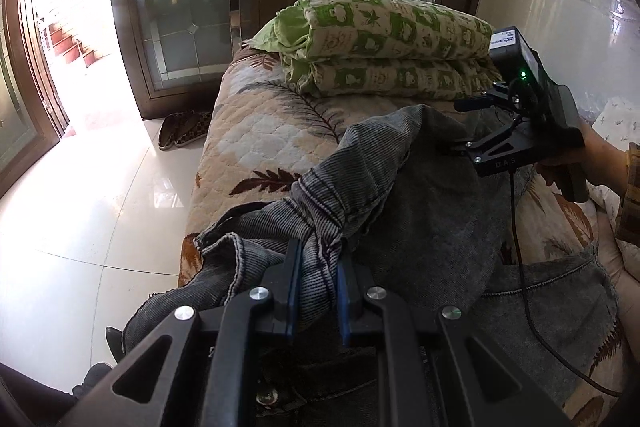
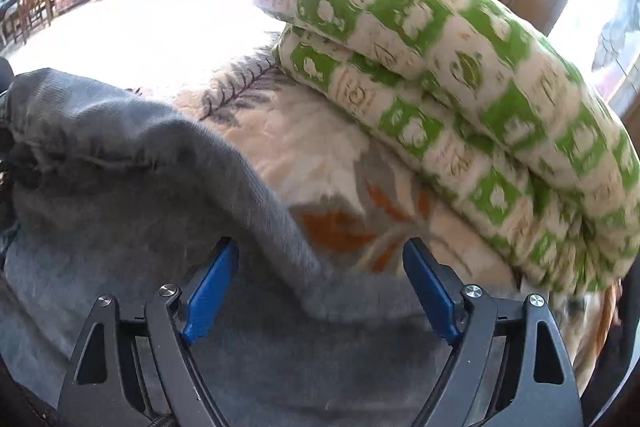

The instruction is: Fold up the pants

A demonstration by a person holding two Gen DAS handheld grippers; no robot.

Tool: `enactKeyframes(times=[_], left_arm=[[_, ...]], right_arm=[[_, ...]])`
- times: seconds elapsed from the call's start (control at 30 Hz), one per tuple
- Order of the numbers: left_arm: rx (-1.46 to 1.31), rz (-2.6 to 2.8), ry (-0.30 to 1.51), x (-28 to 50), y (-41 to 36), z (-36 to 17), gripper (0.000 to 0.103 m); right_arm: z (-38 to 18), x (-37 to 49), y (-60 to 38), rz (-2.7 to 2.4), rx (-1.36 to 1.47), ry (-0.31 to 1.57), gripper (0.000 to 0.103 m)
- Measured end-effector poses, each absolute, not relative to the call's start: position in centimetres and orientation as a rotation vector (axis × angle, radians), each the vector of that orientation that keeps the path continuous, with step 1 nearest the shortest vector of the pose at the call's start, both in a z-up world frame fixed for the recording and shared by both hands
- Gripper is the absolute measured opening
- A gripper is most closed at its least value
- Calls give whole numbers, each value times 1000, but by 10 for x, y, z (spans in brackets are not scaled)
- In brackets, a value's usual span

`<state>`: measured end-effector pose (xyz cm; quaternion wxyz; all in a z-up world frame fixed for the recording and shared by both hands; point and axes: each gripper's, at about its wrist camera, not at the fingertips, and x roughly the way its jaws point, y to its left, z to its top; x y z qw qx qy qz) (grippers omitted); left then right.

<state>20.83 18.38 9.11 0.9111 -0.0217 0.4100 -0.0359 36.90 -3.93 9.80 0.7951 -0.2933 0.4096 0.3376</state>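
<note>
on the quilted bedspread (image 1: 256, 139), a padded cover stitched in soft lozenges and printed with brown and rust feather-like leaves, lay the grey pants (image 1: 400, 195). they were of washed denim with a fine ribbed grain, raised seams and a frayed hem, and they sprawled in loose folds over the near part of the bed, one part drooping over the edge toward the glossy pale floor tiles (image 1: 100, 195).

the left gripper (image 1: 318, 267) was pressed tight on a bunched roll of that denim, its blue pads (image 1: 295, 283) squeezing the cloth from both sides so that it puckered between them. the right gripper (image 2: 320, 283) stood spread wide, its blue pads (image 2: 208, 291) well apart, above a rounded fold of the pants; neither pad pressed on the cloth. in the left wrist view a hand (image 1: 560, 163) gripped that black tool from the right, with a thin black cable (image 1: 520, 267) trailing from it across the denim.

farther along the bed sat a folded quilt (image 1: 392, 47), plump and doubled over, cream with green squares and leaf shapes. beyond it stood dark wooden doors with leaded glass panes (image 1: 192, 7), and a pair of checked slippers (image 1: 184, 129) lay on the floor beside the bed.
</note>
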Motion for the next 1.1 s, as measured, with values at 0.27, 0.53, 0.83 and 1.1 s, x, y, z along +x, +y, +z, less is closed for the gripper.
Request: enactKeyframes(times=[0.27, 0.53, 0.83, 1.1], left_arm=[[-66, -65, 854, 205, 189, 91, 17], [-56, -96, 863, 171, 176, 102, 17], [-43, -158, 922, 108, 178, 97, 17], [3, -197, 974, 67, 185, 83, 18]], right_arm=[[94, 346, -48, 712, -586, 923, 8], [148, 273, -95, 757, -418, 910, 8], [150, 180, -100, 829, -239, 937, 8], [100, 114, -114, 789, -186, 1057, 8]])
